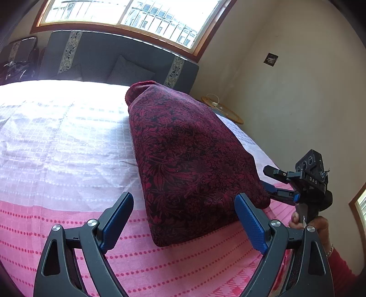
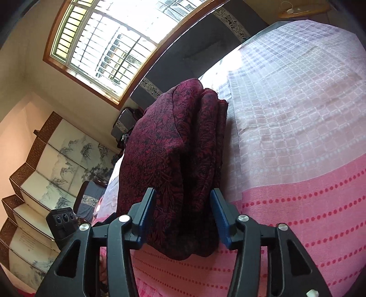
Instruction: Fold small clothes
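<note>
Your right tool (image 2: 183,219) is clamped on the near edge of the garment (image 2: 173,146), several layers bunched between the blue pads (image 2: 220,219). In the left wrist view the same tool (image 1: 274,189) reaches in from the right side of the cloth, so you're pinching at the right near corner, probably to drag or flip the folded stack without it splaying.

Your left tool (image 1: 185,221) has its fingers spread wide, nothing between them, hovering over the garment's near edge (image 1: 189,160). Looks staged to take the other corner so both ends lift together; one-sided pull would likely skew the fold.

The garment is dark red floral fabric, already folded into a long narrow bundle, lying lengthwise on the bed (image 1: 68,148), near end toward you, far end toward the headboard (image 1: 98,54).

Surface: woven bedspread, pink with dotted stripes near you, pale checked weave further up. Soft and textured, so expect drag on the cloth.

Room: barred window (image 1: 128,13) behind the headboard, strong glare on the spread; painted folding screen (image 2: 45,164) off to the side; small round wooden table (image 1: 226,112) by the wall.
</note>
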Motion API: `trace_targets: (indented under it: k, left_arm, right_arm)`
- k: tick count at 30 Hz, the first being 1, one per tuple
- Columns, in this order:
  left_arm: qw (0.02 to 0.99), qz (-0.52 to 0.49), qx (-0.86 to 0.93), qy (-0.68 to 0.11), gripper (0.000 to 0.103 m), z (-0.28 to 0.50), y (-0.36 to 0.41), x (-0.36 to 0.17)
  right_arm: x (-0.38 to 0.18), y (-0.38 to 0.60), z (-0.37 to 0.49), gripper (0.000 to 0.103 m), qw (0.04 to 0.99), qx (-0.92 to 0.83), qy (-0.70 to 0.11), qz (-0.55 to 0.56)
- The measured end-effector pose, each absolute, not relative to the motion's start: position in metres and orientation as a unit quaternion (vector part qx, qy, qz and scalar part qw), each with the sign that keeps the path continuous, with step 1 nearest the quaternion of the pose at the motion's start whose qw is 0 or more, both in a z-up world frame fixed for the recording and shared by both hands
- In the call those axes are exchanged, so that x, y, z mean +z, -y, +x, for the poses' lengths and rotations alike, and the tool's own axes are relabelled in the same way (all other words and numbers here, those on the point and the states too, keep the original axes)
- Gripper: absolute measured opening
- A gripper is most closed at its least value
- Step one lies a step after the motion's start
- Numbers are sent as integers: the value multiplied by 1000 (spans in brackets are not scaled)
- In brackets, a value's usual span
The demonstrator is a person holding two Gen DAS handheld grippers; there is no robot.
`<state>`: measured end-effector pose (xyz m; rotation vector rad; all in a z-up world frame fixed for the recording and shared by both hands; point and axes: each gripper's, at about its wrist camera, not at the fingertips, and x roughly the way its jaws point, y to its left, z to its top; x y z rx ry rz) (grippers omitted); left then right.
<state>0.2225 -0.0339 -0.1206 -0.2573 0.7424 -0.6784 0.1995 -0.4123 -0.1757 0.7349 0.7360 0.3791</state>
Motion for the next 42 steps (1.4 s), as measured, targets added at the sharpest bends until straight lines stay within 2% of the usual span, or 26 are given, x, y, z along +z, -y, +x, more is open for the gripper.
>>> trace_targets:
  k: [5, 11, 16, 27, 42]
  left_arm:
    - [857, -130, -331, -374, 94, 248, 37, -115]
    - [848, -147, -323, -393, 94, 283, 38, -125]
    - [865, -93, -303, -390, 94, 297, 53, -128]
    - [895, 45, -285, -340, 97, 293, 95, -131]
    - [898, 57, -287, -327, 102, 304, 108, -136]
  right_arm:
    - [-173, 414, 222, 74, 854, 158, -366, 335]
    - [-188, 409, 253, 74, 843, 155, -398, 326]
    - [-197, 408, 269, 78, 835, 165, -403, 336]
    - [-196, 397, 293, 77, 848, 180, -398, 299]
    - [-196, 387, 284, 78, 856, 177, -390, 291]
